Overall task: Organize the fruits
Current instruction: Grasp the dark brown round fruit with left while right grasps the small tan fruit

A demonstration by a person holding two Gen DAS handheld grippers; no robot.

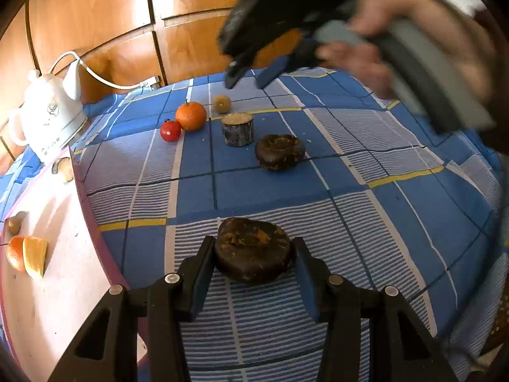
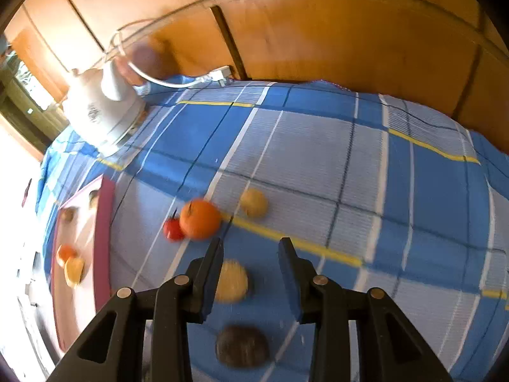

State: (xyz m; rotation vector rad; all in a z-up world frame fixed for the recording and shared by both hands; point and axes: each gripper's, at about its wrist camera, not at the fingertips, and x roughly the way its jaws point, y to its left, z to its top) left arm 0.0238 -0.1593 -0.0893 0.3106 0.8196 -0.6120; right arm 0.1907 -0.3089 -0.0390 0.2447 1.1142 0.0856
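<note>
The left gripper (image 1: pixel 253 261) has two black plastic arms with flat blue pads; the pads sit tight on both sides of a dark brown lumpy fruit (image 1: pixel 253 250), round and flat like a little cake, with a rough cracked top and orange-brown patches; it is held just over the blue checked cloth (image 1: pixel 366 222), which is soft, with white stripes and thin yellow lines.

The right gripper (image 2: pixel 251 267) looks the same; its pads stand a little apart with nothing between them; the picture from it is blurry; a person's hand (image 1: pixel 375 51) holds its grey handle up high over the far side of the cloth.

Farther back on the cloth lie a second dark brown flat fruit (image 1: pixel 280 152), a short round stump piece with dark bark sides and a pale rough top (image 1: pixel 238 129), a smooth round orange (image 1: pixel 191 116), a small shiny red tomato (image 1: pixel 170 130) touching the orange, and a little yellow-brown round fruit (image 1: pixel 222 103).

On the left is a pale pink board (image 1: pixel 63 222) with a darker pink edge; on it lie an orange fruit piece (image 1: pixel 16 252), a yellow wedge (image 1: pixel 35 256) touching it, and two small brownish bits.

A white shiny kettle (image 1: pixel 51 114) with a white cord stands in the far left corner; smooth orange-brown wooden doors (image 1: pixel 111 9) rise behind the table.
</note>
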